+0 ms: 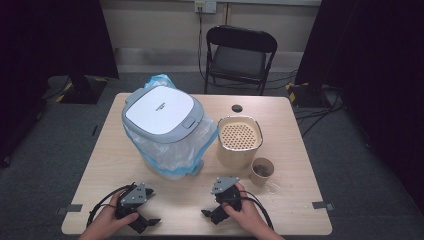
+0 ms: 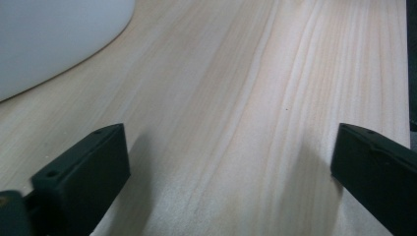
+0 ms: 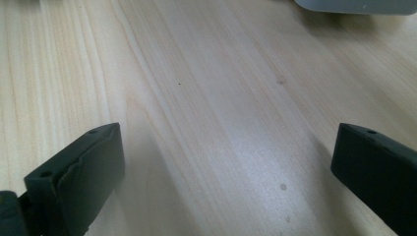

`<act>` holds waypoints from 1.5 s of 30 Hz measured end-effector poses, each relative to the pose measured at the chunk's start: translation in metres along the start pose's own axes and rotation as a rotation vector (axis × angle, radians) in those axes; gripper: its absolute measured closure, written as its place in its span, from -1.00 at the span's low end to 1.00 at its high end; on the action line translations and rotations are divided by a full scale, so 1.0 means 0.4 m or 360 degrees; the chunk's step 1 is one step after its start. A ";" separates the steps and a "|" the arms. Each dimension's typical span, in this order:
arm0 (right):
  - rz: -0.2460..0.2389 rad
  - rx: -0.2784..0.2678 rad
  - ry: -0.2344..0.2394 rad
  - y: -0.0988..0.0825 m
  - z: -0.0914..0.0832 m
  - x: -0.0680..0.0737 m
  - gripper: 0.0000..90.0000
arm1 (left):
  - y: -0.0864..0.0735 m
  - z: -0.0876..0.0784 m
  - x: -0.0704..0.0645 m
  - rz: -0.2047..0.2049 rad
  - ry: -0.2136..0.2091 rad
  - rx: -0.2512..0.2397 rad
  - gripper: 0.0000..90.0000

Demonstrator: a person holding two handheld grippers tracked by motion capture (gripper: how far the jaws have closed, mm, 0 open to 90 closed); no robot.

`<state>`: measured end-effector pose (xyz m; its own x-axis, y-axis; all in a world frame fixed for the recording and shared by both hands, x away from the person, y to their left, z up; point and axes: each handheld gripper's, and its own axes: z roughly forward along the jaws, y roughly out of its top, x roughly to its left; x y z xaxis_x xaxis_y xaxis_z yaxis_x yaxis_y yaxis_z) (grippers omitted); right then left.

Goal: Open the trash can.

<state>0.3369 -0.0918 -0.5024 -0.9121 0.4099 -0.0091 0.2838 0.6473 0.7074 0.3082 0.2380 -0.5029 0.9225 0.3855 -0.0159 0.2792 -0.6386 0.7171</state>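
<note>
We note both tools resting low at the near edge of the bench (image 1: pixel 295 150): the left hand-held gripper (image 1: pixel 149 220) and the right hand-held gripper (image 1: pixel 206 214) each stand with jaws wide and nothing between them, as the two gripper views confirm over bare wood. The things nearest the work sit further back: a lidded waste bin (image 1: pixel 162 117) lined with a translucent blue-edged bag (image 1: pixel 197 150), a beige canister with a perforated top (image 1: pixel 240 140) just right of it, and a small paper cup (image 1: pixel 262 171) with dark contents close to the canister's front right corner. We judge the main risks as follows. The cup looks light and sits near the right hand's path; a forward reach could clip it and tip its contents, and a faint wet-looking patch beside it suggests the surface there may be slick. The loose bag drapes over the bin's front, so a jaw closing on it rather than on the rim or lid could drag or tear the film. The trailing cables loop beside each hand and could snag on a forward reach. The bin's pale base (image 2: pixel 54 39) lies close ahead of the left tool, so a quick advance could bump it. Count: two grippers, one bin, one bag, one canister, one cup, one folding chair (image 1: pixel 240 55) behind, one small dark disc (image 1: pixel 237 108) at the far edge.
</note>
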 end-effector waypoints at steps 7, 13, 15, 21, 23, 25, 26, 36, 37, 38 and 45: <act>-0.0001 0.0000 0.0002 0.000 0.000 0.000 -1.00 | 0.000 0.000 0.000 -0.0001 0.0001 -0.0002 -1.00; -0.0006 0.0007 0.0011 -0.001 -0.002 -0.001 -1.00 | 0.000 0.000 0.000 -0.0001 0.0001 -0.0003 -1.00; -0.0010 0.0007 0.0013 -0.001 -0.002 -0.002 -1.00 | 0.000 0.000 0.000 0.0000 0.0000 -0.0003 -1.00; -0.0023 0.0037 0.0046 0.004 -0.004 -0.005 -1.00 | -0.003 0.000 -0.004 -0.0023 0.0013 -0.0015 -1.00; -0.0041 0.0058 0.0063 0.007 -0.005 -0.009 -1.00 | -0.003 0.000 -0.004 -0.0023 0.0014 -0.0015 -1.00; -0.0042 0.0080 0.0063 0.011 -0.006 -0.010 -0.95 | -0.002 -0.001 -0.003 -0.0018 0.0012 -0.0011 -1.00; -0.0036 0.0089 0.0067 0.013 -0.008 -0.009 -0.87 | -0.003 0.000 -0.004 -0.0024 0.0007 -0.0019 -1.00; -0.0048 0.0075 0.0116 0.064 -0.050 -0.017 -0.67 | -0.003 0.000 -0.004 -0.0025 0.0006 -0.0021 -1.00; -0.0048 0.0075 0.0116 0.064 -0.050 -0.017 -0.67 | -0.003 0.000 -0.004 -0.0025 0.0006 -0.0021 -1.00; -0.0074 0.0092 0.0108 0.074 -0.058 -0.016 -0.66 | -0.003 -0.001 -0.003 -0.0020 0.0005 -0.0017 -1.00; -0.0132 0.0125 0.0140 0.103 -0.080 -0.013 -0.66 | -0.003 0.000 -0.003 -0.0022 0.0004 -0.0018 -1.00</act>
<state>0.3437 -0.0877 -0.4504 -0.9548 0.2971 -0.0010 0.2254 0.7266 0.6491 0.3068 0.2384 -0.5037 0.9180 0.3958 -0.0241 0.2888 -0.6256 0.7248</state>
